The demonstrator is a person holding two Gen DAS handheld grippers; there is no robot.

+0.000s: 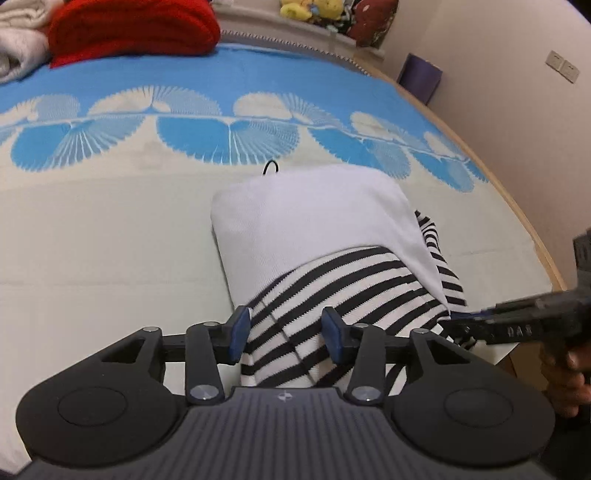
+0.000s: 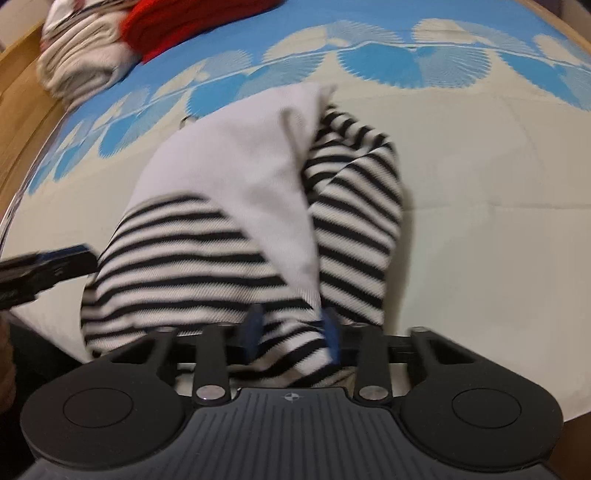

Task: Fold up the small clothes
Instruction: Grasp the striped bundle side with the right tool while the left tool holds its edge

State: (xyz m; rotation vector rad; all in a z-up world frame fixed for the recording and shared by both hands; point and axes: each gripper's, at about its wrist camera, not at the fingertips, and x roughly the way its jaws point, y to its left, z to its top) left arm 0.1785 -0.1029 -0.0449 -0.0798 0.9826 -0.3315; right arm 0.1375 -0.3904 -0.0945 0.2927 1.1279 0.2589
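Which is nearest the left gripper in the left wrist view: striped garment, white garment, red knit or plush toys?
1. Striped garment, between the left gripper's fingers.
2. White garment, just beyond, overlapping it.
3. Red knit, far left.
4. Plush toys, behind the bed.

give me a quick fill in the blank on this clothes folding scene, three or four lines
1. The garment on the bed is white with black-and-white ____ panels.
2. The bedspread is cream with a fan pattern in ____.
3. The knit piled at the far end of the bed is ____.
4. The ____ gripper has its pads on the striped hem.

Missing words: striped; blue; red; right
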